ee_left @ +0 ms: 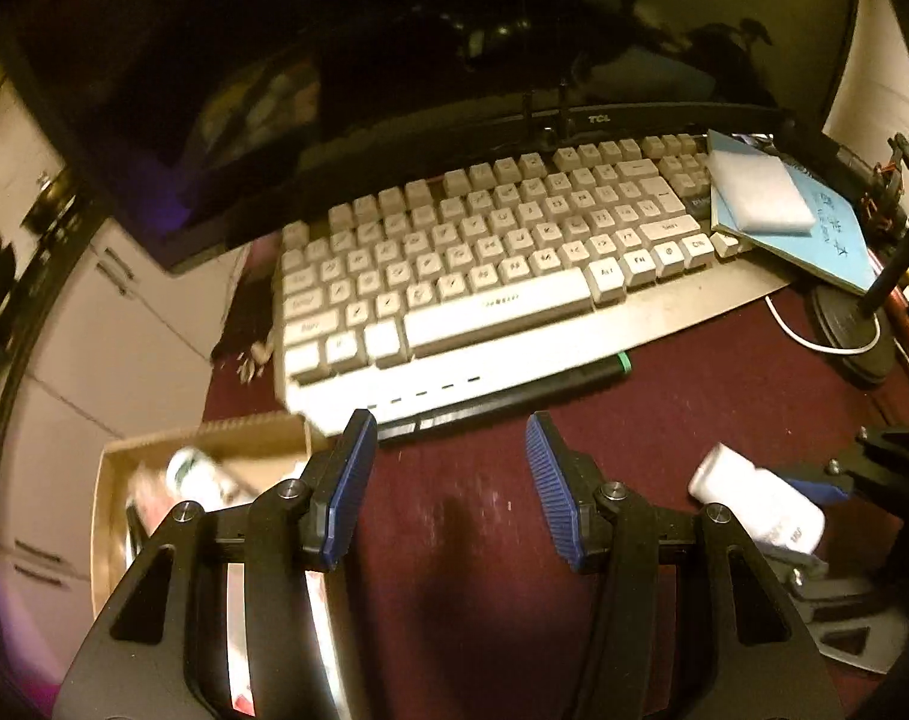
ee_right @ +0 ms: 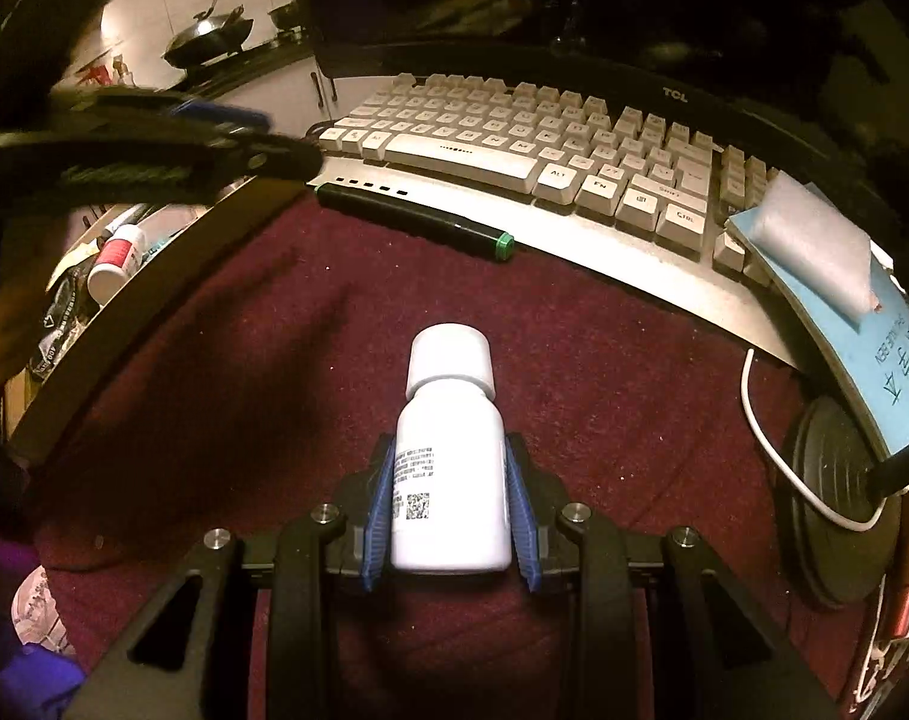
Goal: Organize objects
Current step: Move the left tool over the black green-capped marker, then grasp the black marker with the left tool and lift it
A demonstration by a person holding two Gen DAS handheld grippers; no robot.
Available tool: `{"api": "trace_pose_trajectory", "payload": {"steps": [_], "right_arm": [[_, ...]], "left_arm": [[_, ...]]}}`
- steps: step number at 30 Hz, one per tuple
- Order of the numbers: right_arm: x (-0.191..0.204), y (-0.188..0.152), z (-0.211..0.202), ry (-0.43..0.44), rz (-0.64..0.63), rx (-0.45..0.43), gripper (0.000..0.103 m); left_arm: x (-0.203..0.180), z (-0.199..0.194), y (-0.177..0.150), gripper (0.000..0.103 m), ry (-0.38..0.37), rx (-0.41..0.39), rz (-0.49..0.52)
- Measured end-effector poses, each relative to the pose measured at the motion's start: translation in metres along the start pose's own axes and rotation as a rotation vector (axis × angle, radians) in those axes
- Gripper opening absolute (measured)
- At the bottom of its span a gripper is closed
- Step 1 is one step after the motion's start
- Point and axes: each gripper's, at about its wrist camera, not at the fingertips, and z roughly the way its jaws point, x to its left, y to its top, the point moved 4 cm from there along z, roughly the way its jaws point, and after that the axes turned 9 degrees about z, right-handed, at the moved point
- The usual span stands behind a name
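We see the right gripper clamped on a white bottle, its blue pads pressing the bottle's two sides. The bottle's long axis runs straight out along the fingers, with the cap pointing away toward the keyboard at the desk's far edge. It sits over the maroon desk cover, near the middle of the desk. The left gripper stands wide with nothing between its pads; in its own view the bottle lies off to the right. The cardboard box at the desk's left edge is, in our judgement, the destination, so the bottle must travel leftward, and the right hand already carries it. The box holds a second white bottle with a red label among dark items too blurred to name. A black marker with a green cap lies along the keyboard's near edge (untouched).
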Motion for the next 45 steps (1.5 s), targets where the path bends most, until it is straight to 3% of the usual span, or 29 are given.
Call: {"api": "trace_pose_trajectory", "payload": {"steps": [4, 10, 13, 19, 22, 27, 30, 33, 35, 38, 39, 41, 45], "right_arm": [[-0.005, -0.002, -0.002, 0.013, 0.016, -0.003, 0.034], [-0.009, -0.002, -0.005, 0.021, 0.033, 0.003, 0.034], [-0.015, -0.005, -0.009, 0.004, 0.047, 0.004, 0.034], [-0.027, -0.008, -0.015, 0.002, 0.084, -0.004, 0.034], [-0.026, -0.008, -0.015, 0.003, 0.082, -0.006, 0.034], [-0.030, -0.008, -0.014, 0.020, 0.090, -0.010, 0.034], [-0.030, -0.007, -0.014, 0.023, 0.091, -0.012, 0.034], [-0.031, -0.007, -0.015, 0.030, 0.095, -0.012, 0.034], [-0.033, -0.007, -0.015, 0.037, 0.106, -0.010, 0.034], [-0.034, -0.007, -0.016, 0.039, 0.110, -0.011, 0.034], [-0.033, -0.007, -0.016, 0.036, 0.108, -0.012, 0.034], [-0.033, -0.007, -0.015, 0.033, 0.107, -0.014, 0.034], [-0.033, -0.007, -0.015, 0.035, 0.110, -0.015, 0.034]], "left_arm": [[0.003, 0.015, 0.005, 0.052, -0.022, 0.024, 0.014], [0.007, 0.031, 0.007, 0.052, -0.116, 0.042, 0.020], [0.007, 0.035, 0.006, 0.052, -0.101, 0.051, 0.044], [0.000, 0.047, 0.012, 0.052, -0.139, 0.063, 0.071], [-0.004, 0.047, 0.016, 0.052, -0.124, 0.052, 0.112], [-0.018, 0.058, 0.012, 0.052, -0.195, 0.111, 0.202], [-0.026, 0.066, 0.010, 0.063, -0.191, 0.123, 0.239], [-0.029, 0.065, 0.010, 0.064, -0.204, 0.128, 0.226], [-0.032, 0.059, 0.007, 0.064, -0.241, 0.131, 0.216], [-0.040, 0.054, -0.002, 0.064, -0.355, 0.195, 0.200], [-0.041, 0.055, -0.002, 0.064, -0.337, 0.197, 0.205], [-0.038, 0.054, 0.004, 0.064, -0.265, 0.151, 0.208], [-0.035, 0.049, 0.020, 0.064, -0.298, 0.080, 0.187]]}}
